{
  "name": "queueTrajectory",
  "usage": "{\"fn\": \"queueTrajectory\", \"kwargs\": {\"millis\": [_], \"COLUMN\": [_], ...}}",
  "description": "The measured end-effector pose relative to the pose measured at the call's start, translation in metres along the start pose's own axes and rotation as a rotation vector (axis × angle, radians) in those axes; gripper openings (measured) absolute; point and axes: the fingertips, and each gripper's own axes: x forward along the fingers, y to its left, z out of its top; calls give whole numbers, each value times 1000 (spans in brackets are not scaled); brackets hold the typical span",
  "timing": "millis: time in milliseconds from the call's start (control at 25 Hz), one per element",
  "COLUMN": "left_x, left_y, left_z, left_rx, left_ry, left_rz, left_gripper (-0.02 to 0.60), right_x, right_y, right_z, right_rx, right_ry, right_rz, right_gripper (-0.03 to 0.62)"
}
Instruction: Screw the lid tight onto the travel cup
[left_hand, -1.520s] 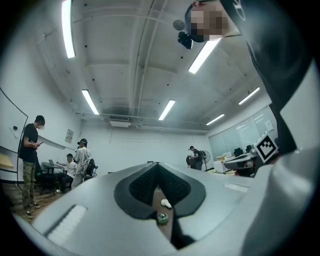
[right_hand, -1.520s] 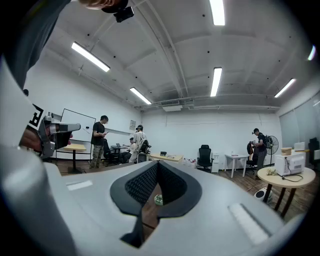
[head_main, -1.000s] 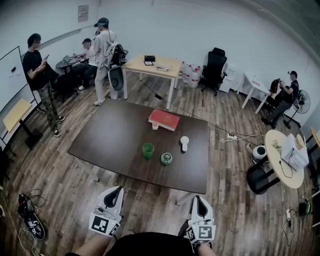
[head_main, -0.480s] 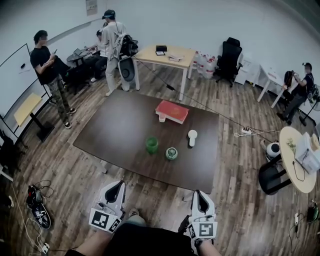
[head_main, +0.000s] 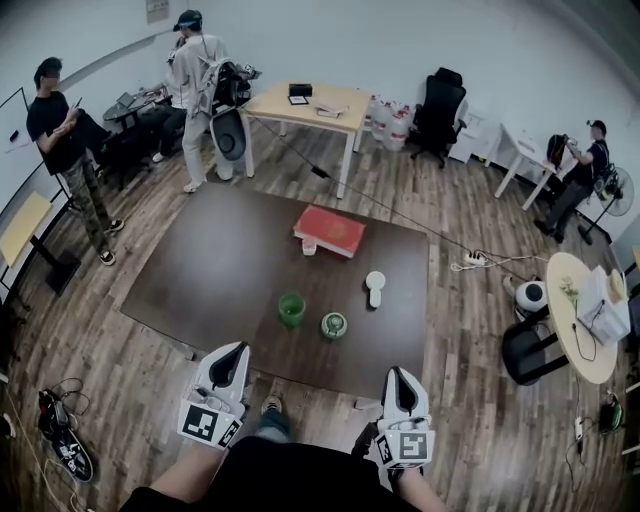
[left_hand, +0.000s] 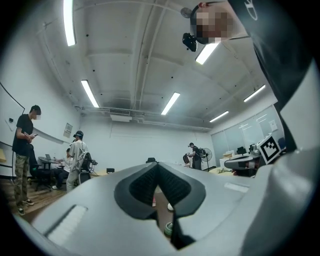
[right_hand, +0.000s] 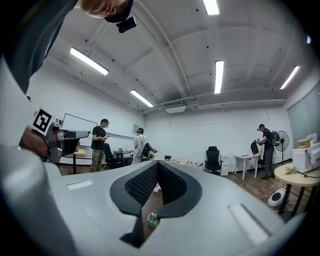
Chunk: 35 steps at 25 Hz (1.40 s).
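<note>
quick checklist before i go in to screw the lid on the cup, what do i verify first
1. Cup standing upright: ok. The green cup stands on the dark table.
2. Lid free to pick up: ok. The green lid lies on the table right of the cup, apart from it.
3. Left tongs open for a grasp: not ok. They are shut and empty.
4. Right tongs open: not ok. They are shut and empty.
5. Tongs over the work: not ok. Both are short of the table's near edge.
6. Which way up the lid lies: cannot tell, too small.
</note>
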Motion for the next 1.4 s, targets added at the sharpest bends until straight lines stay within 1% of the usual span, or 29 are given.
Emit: {"fn": "queueTrajectory", "kwargs": {"millis": [200, 320, 400, 600, 760, 880, 1040, 1120, 1200, 1240, 1280, 1320, 1400], "left_x": [52, 76, 89, 120, 141, 153, 165, 169, 172, 175, 178, 182, 187], "left_y": [58, 84, 100, 136, 145, 146, 143, 143, 136, 130, 124, 119, 113], "left_z": [-10, -16, -23, -43, -53, -51, -50, -48, -42, -40, -40, -41, -54], "left_rx": [-34, -52, -63, -90, -113, -110, -103, -103, -90, -73, -57, -48, -46], "left_ry": [-18, -16, -16, -14, 5, -14, -18, -39, -99, -123, -133, -131, -79], "left_rz": [-70, -108, -131, -159, -162, -154, -142, -140, -176, -202, -220, -232, -248], "left_gripper": [0, 0, 0, 0, 0, 0, 0, 0, 2, 211, 579, 588, 588], "right_x": [71, 103, 121, 161, 181, 195, 208, 213, 216, 217, 218, 218, 219], "right_y": [12, 12, 13, 19, 16, 11, 1, -3, -6, -8, -10, -12, -17], "right_z": [10, 14, 14, 9, 4, 2, 4, 3, 3, 2, 2, 2, 0], "right_rx": [-8, 10, 0, -23, -13, -2, 1, 13, 15, 14, 12, 9, 13], "right_ry": [19, 34, 43, 61, 80, 88, 86, 89, 90, 90, 91, 93, 95], "right_rz": [-45, -91, -118, -144, -142, -126, -107, -101, -89, -80, -71, -66, -60], "right_gripper": [8, 8, 8, 8, 8, 8, 8, 8, 8, 8, 8, 8, 8]}}
